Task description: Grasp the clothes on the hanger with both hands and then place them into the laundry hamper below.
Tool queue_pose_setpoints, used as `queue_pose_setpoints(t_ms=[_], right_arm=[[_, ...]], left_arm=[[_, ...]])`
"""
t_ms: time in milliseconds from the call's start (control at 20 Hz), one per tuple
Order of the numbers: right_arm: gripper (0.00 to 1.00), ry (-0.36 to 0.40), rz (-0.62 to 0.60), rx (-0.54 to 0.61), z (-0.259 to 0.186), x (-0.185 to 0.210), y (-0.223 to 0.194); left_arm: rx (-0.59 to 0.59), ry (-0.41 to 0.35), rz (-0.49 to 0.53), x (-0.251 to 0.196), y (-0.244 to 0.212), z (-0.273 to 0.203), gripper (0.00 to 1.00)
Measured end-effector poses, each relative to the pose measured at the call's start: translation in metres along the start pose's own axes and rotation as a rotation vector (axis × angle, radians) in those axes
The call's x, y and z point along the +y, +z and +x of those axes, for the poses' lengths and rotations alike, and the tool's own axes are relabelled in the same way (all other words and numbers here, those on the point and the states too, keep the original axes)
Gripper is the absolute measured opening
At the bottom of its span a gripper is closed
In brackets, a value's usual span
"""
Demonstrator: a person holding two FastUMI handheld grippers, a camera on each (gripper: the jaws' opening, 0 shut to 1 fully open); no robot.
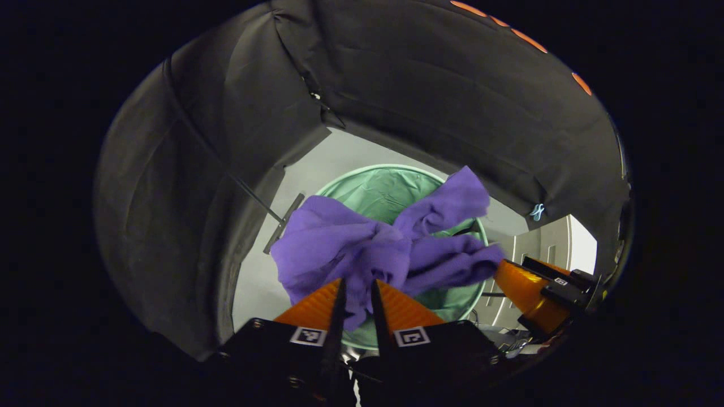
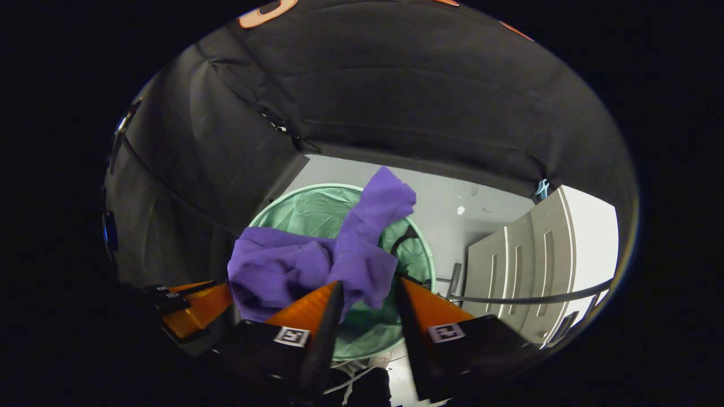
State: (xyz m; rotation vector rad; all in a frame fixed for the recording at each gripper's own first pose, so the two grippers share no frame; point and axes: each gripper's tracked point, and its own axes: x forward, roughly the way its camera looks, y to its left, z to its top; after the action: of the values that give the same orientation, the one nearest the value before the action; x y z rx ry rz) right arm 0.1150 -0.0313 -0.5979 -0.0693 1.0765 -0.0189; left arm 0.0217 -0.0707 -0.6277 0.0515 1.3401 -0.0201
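A purple garment (image 1: 362, 249) hangs bunched in mid-air, directly above the open mouth of a round green laundry hamper (image 1: 384, 192) that stands on the pale floor (image 1: 254, 282). The cloth is soft, light and limp, with loose folds drooping to each side, so it will sag and follow whatever pinches it; a gathered bunch gives a surer hold than a single edge. The left tongs (image 1: 357, 297) are pressed nearly together, pinching a fold of the garment. The right tongs (image 2: 367, 297) are spread, with the cloth hanging between them; whether either finger touches it is unclear. Black cloth walls (image 1: 186, 169) surround the hamper, and pale cabinet doors (image 2: 526, 254) stand beside it.
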Motion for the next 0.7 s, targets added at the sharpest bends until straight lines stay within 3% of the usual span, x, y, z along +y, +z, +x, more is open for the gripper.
queue_pose_setpoints(t_ms=[50,250,300,450,700], right_arm=[[0.76,-0.009,-0.009,-0.009,-0.001,-0.002,0.002],[0.96,-0.018,-0.023,-0.037,-0.009,0.0,0.006],[1.0,-0.023,-0.019,-0.04,-0.011,0.0,0.007],[1.0,-0.028,-0.007,-0.05,-0.022,0.0,0.005],[1.0,-0.029,0.027,-0.074,-0.045,-0.003,0.006]], left_arm=[[0.002,0.0,-0.004,0.002,-0.003,-0.003,0.45],[0.003,0.02,-0.009,0.008,-0.008,-0.006,0.99],[-0.002,0.03,-0.009,0.012,-0.008,-0.008,0.98],[-0.035,0.07,0.0,0.023,-0.002,-0.015,0.98],[-0.061,0.04,-0.002,0.02,0.003,-0.044,0.98]])
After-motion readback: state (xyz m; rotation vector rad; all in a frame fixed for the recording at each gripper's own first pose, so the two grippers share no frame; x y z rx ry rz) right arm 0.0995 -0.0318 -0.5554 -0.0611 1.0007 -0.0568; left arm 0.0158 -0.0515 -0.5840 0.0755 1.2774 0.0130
